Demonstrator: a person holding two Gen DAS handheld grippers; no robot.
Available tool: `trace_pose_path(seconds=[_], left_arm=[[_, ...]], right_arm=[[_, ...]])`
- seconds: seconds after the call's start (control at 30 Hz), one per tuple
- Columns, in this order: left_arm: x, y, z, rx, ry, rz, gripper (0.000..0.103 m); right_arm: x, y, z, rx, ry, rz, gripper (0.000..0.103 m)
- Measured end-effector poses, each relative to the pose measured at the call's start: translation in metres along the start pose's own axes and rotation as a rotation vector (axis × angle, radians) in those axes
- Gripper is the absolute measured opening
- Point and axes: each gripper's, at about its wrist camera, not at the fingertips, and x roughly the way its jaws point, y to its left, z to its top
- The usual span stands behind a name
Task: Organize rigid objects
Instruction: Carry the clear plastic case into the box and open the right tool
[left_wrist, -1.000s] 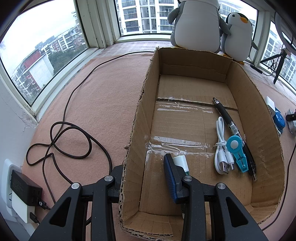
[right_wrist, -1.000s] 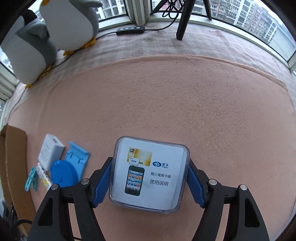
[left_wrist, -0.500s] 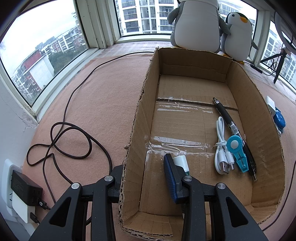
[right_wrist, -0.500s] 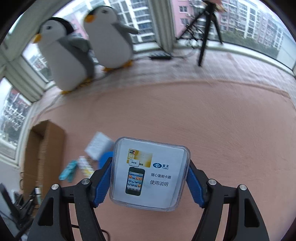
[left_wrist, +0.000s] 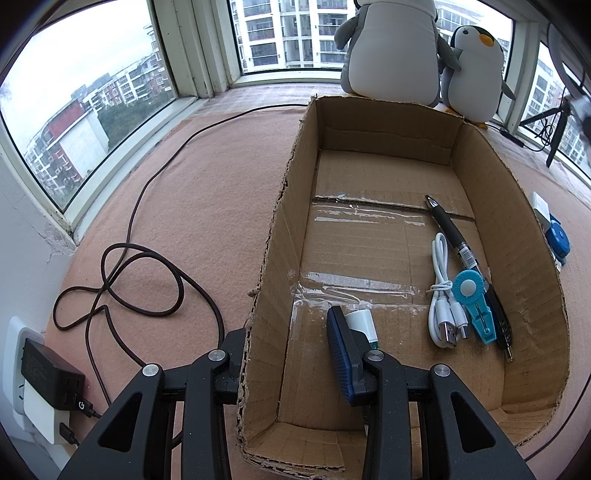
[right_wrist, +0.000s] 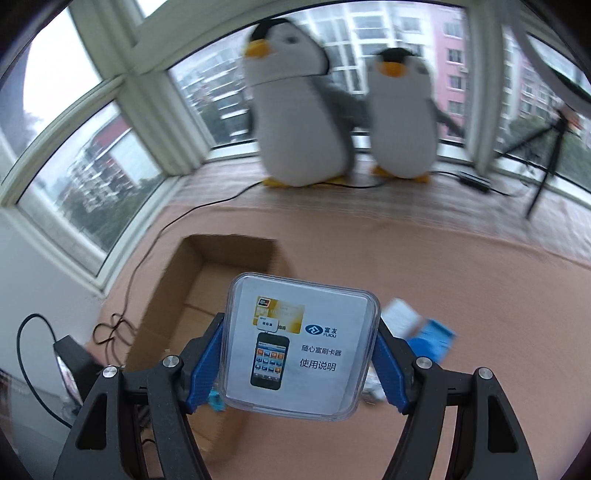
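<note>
The case (right_wrist: 303, 347) is a clear, square plastic box with rounded corners; its paper insert shows a gold card, a phone, a blue logo and Chinese print; the right claw (right_wrist: 299, 363) grips it by two opposite sides with its blue pads (right_wrist: 207, 365), holding it in the air above the near end of the box (right_wrist: 207, 280), which is blurred in that view.

The left claw (left_wrist: 291, 365) straddles the box's (left_wrist: 280, 236) left wall, one finger outside and the blue-padded finger (left_wrist: 341, 354) inside, spread wide; whether either touches the cardboard I cannot tell.

Inside the box lie a white cable (left_wrist: 443, 295), a black pen (left_wrist: 458, 240), a blue clip (left_wrist: 476, 306) over the pen's lower part, and a small white tube (left_wrist: 364, 323) just behind the inner finger; the far half of the floor is bare cardboard with tape.

Outside the right wall sit a white block (left_wrist: 541, 208) and a blue disc (left_wrist: 557, 240); two penguins (left_wrist: 395, 48) stand beyond the far wall by the window; a dark cord (left_wrist: 140, 266) loops over the pink mat (left_wrist: 207, 206) on the left, running to a charger (left_wrist: 48, 373) at the wall.
</note>
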Motion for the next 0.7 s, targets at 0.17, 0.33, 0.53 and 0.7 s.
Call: trace_pose_path(seconds=[0.17, 0.33, 0.53, 0.7], left_arm=[[0.000, 0.000, 0.000, -0.001, -0.001, 0.000, 0.037], [0.000, 0.000, 0.000, -0.001, -0.001, 0.000, 0.037], [-0.001, 0.000, 0.001, -0.002, -0.001, 0.000, 0.037], [-0.001, 0.000, 0.001, -0.004, -0.002, 0.000, 0.037]], right_arm=[[0.024, 0.035, 0.002, -0.074, 0.033, 0.033, 0.069], [0.048, 0.056, 0.003, -0.115, 0.066, 0.033, 0.069], [0.069, 0.068, 0.008, -0.145, 0.089, 0.009, 0.069], [0.090, 0.074, 0.017, -0.168, 0.112, -0.018, 0.069]])
